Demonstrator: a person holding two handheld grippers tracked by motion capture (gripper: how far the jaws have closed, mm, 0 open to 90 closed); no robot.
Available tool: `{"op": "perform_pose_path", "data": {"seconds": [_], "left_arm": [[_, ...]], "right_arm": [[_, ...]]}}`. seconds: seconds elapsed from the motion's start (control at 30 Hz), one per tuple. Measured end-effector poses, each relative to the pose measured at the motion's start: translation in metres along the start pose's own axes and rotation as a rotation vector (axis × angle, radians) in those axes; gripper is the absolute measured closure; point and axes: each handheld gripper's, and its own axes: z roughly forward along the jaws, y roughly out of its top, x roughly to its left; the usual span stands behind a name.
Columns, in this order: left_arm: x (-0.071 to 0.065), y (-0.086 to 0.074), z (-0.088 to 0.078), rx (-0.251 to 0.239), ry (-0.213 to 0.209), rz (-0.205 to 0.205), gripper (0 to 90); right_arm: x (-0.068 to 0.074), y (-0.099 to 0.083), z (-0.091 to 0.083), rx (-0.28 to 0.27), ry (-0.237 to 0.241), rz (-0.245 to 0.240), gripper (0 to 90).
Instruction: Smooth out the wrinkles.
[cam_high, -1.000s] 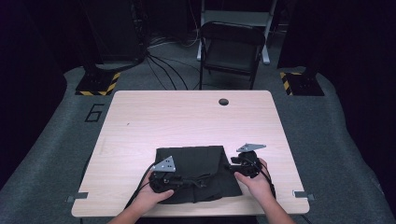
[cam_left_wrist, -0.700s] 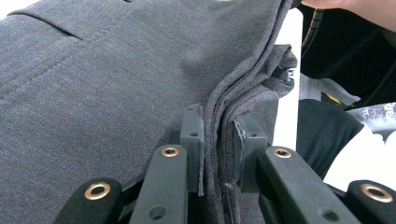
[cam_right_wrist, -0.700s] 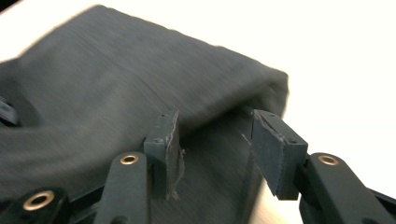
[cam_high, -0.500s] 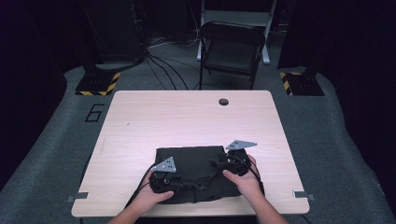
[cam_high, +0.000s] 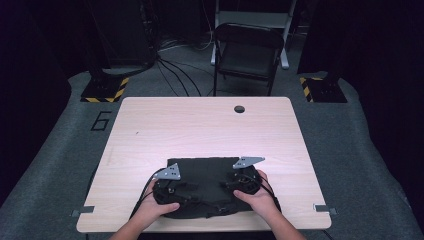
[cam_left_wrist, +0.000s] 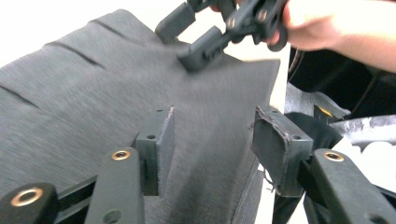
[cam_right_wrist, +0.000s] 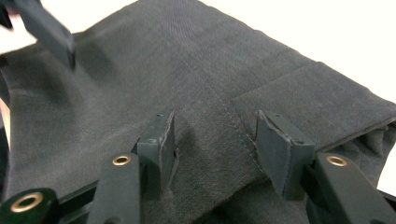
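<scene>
A folded dark garment lies beneath both tongs. The left gripper has just been opening; its jaws stand apart over the cloth. The right gripper hovers open too.

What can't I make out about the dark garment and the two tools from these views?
- Dark garment, high view: its near edge is hidden under the hands and both tools; type too small to tell.
- Left tool, left gripper view: jaws open over the cloth; whether the pads touch it is unclear.
- Right tool, right gripper view: the garment's near fold is cut off by the bottom edge.
</scene>
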Motion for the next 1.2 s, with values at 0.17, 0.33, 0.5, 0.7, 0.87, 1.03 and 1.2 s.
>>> {"op": "perform_pose_path", "data": {"seconds": [0.17, 0.33, 0.5, 0.7, 0.87, 1.03, 1.2], "left_arm": [[0.007, 0.000, -0.006, -0.020, 0.054, -0.019, 46.3], [0.014, -0.001, -0.011, -0.033, 0.148, -0.012, 43.6], [0.024, -0.006, -0.014, -0.027, 0.223, -0.026, 40.4], [0.038, -0.016, -0.009, 0.030, 0.259, -0.060, 39.1], [0.041, -0.021, -0.003, 0.049, 0.265, -0.053, 39.3], [0.045, -0.026, 0.000, 0.100, 0.255, -0.054, 39.4], [0.046, -0.028, 0.001, 0.105, 0.251, -0.056, 39.6]], "right_arm": [[0.002, -0.002, 0.000, 0.012, -0.001, -0.013, 47.9], [0.004, 0.000, -0.006, -0.014, -0.005, -0.015, 48.9], [0.010, 0.002, -0.008, -0.032, 0.018, -0.036, 47.7], [0.015, -0.003, 0.000, 0.017, 0.018, -0.083, 47.4], [0.012, -0.007, 0.003, 0.037, 0.021, -0.087, 46.9], [0.013, -0.014, 0.009, 0.070, 0.023, -0.102, 46.2], [0.013, -0.016, 0.009, 0.073, 0.020, -0.111, 46.1]]}}
